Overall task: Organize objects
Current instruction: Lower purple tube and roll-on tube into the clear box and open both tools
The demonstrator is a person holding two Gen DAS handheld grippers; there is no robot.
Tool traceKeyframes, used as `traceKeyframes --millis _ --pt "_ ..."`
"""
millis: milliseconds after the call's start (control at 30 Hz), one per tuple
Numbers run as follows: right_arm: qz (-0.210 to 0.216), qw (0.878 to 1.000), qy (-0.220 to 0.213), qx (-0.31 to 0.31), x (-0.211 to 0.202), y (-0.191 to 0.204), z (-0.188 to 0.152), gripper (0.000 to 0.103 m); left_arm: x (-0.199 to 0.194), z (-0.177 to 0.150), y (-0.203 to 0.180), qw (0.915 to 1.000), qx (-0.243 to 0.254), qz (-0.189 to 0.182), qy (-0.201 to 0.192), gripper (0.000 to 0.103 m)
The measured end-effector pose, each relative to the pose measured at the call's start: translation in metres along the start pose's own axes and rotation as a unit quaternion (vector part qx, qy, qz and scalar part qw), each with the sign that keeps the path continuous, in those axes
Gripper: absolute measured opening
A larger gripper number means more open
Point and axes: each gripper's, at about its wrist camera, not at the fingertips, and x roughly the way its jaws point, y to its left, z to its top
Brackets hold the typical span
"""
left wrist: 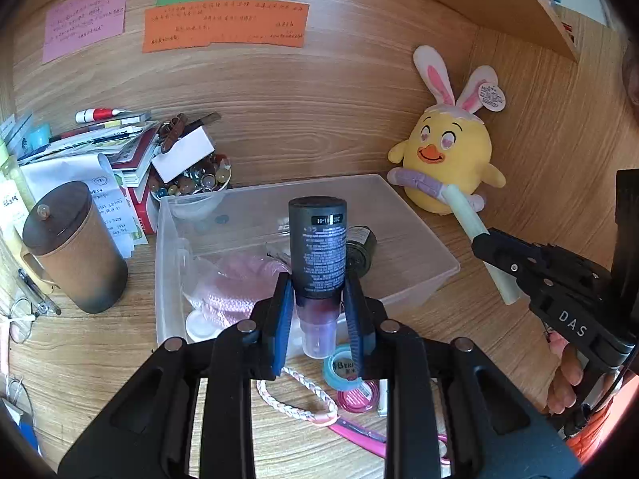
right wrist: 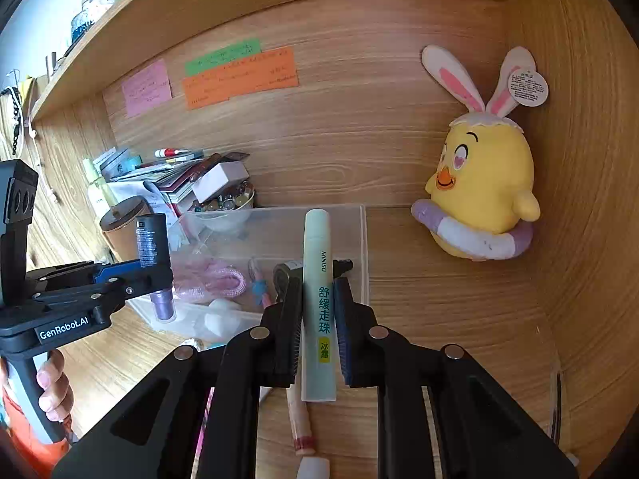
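My left gripper (left wrist: 319,307) is shut on a black bottle (left wrist: 318,247) with a clear purple cap, held upside down above the near edge of the clear plastic bin (left wrist: 419,239); the bottle also shows in the right wrist view (right wrist: 153,247). My right gripper (right wrist: 317,311) is shut on a pale green MINISO tube (right wrist: 317,299), held upright in front of the bin's right end (right wrist: 364,239). The tube shows in the left wrist view (left wrist: 465,211), held by the right gripper (left wrist: 499,247). The bin holds pink cord (left wrist: 235,283) and a small dark jar (left wrist: 361,245).
A yellow chick plush (left wrist: 447,151) sits at the back right. A brown lidded canister (left wrist: 72,247), stacked books and a bowl of beads (left wrist: 195,183) stand at the left. A tape roll (left wrist: 339,367), pink braided cord (left wrist: 295,399) and pink scissors lie under my left gripper.
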Motion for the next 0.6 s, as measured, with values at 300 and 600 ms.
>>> traceKeyframes --millis 300,600 --pt "-0.002 0.999 0.039 -0.013 0.055 0.001 0.023 0.014 0.035 0.015 0.005 0.9993 -0.008 -0.009 0.034 0.025" --pt "-0.007 0.995 0.089 -0.041 0.097 0.012 0.011 0.014 0.061 0.010 0.003 0.9976 0.001 -0.011 0.068 0.025"
